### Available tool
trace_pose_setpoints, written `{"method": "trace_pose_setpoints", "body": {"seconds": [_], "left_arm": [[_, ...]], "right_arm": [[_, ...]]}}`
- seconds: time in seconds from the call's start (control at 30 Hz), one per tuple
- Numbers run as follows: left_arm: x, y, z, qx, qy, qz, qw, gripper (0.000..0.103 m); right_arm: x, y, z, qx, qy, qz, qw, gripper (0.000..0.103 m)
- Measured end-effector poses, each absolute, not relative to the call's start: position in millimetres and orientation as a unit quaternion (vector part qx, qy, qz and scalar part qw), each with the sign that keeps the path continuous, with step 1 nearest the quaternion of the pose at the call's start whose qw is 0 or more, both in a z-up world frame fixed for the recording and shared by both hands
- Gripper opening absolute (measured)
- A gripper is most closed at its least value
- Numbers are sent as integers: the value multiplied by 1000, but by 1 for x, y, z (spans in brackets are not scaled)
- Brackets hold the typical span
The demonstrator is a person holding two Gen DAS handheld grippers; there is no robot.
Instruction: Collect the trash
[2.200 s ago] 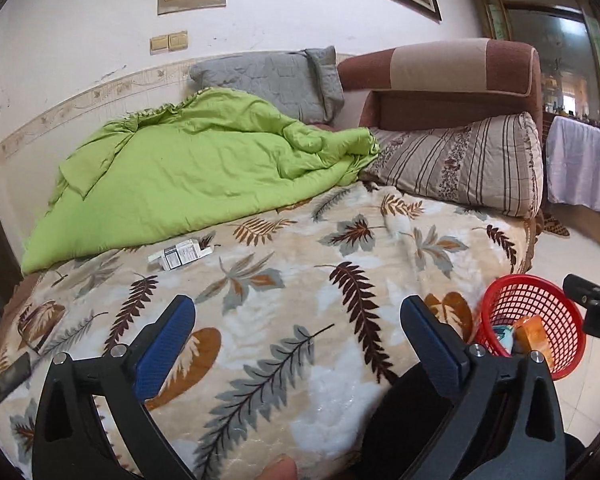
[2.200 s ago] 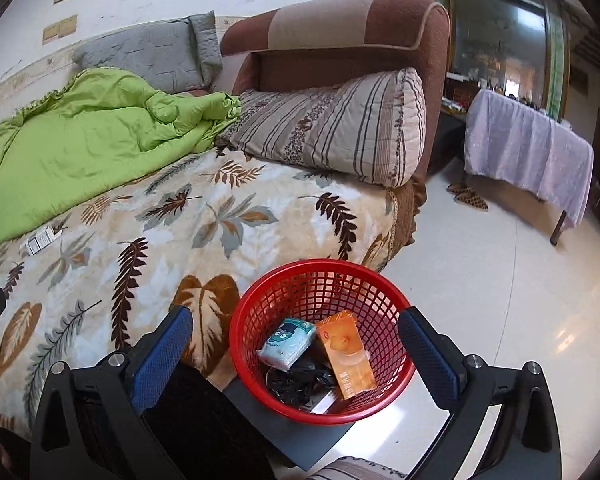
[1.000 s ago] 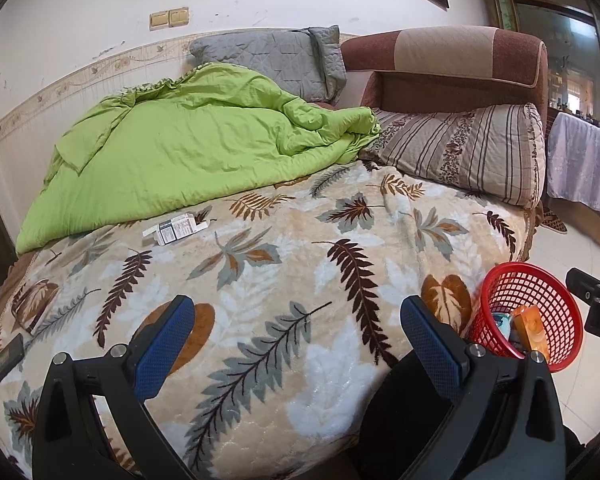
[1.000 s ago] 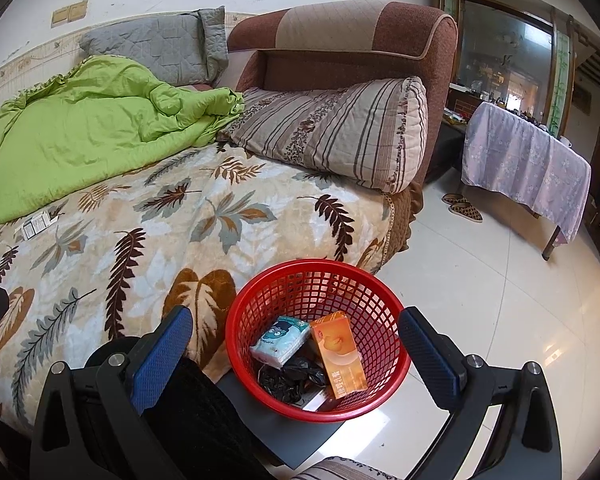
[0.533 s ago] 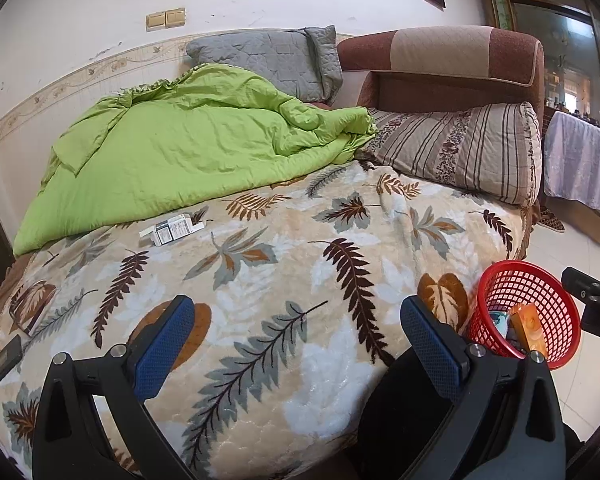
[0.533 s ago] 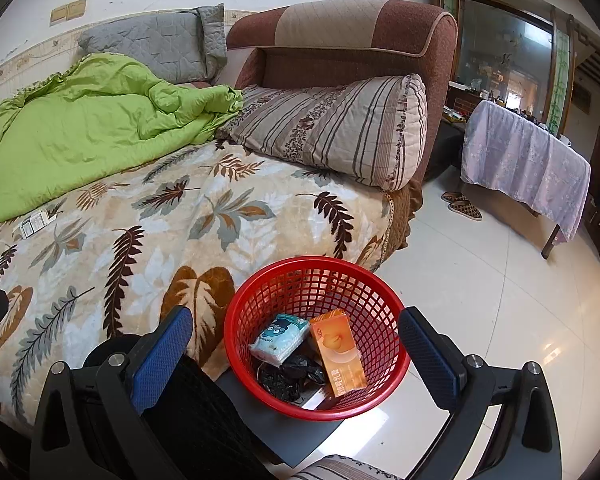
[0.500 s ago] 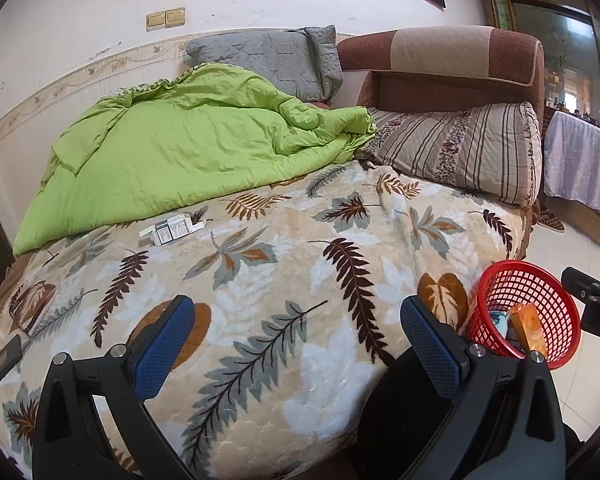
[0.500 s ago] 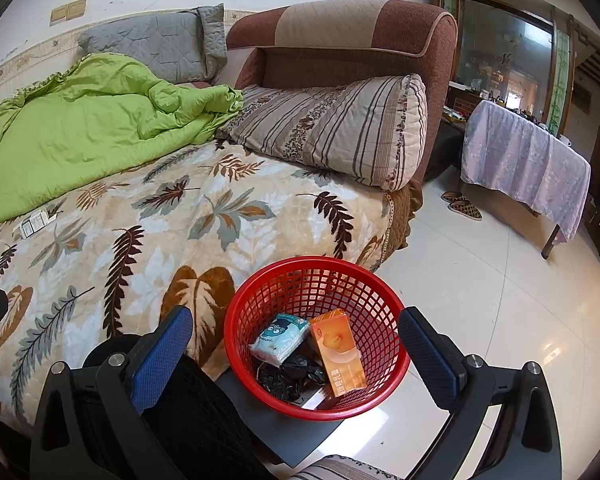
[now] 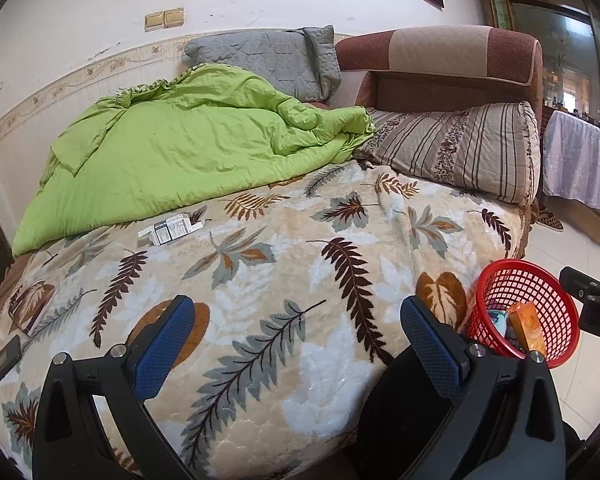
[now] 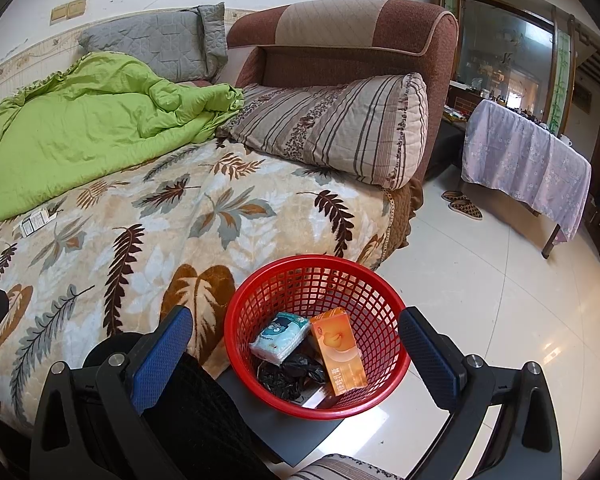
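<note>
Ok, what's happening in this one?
A person is clearing trash off a bed. Both hand-held grippers are open and empty: the left hand-held gripper faces the leaf-print blanket, where a small white pack lies by the green quilt. The right hand-held gripper hovers over the red basket, which holds an orange box, a tissue pack and black plastic.

A crumpled lime-green quilt [image 9: 188,152] lies on the leaf-patterned beige blanket [image 9: 284,280], touching the striped bolster pillow [image 9: 460,148].
</note>
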State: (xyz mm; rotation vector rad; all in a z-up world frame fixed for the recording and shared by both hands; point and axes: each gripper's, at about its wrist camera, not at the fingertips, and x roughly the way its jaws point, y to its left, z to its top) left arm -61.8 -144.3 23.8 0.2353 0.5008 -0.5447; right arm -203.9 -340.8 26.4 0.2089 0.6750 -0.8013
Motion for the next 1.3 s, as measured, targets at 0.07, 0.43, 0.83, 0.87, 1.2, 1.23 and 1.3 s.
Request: {"method": "trace_pose_setpoints", "body": {"seconds": [0.07,0.43,0.83,0.87,1.2,1.23,1.3], "left_arm": [[-62,-144,23,115,244,-266,926,102],[-61,-144,23,113,244,-266,926,102],[-57,-143,19,101,261,-265,923,102],[-55,-142,19,99,263,-260,924,102],[7,-89,10,58,303,-163,937,102],[16,-82,6,52,313,-149,937,102],[41,-67,-4,38,343,-114,932,102]], "right_arm": [[-204,-341,27,99,322,-382,861,103],[-202,-338,24,96,324,-378,862,103],[-192,-336,29,82,320,-366,870,103],[-189,-336,30,76,319,-362,872,103],[-104,-313,46,35,332,-252,908,103],[-89,-309,44,31,339,-240,909,103],[-51,-300,36,23,368,-211,905,103]]}}
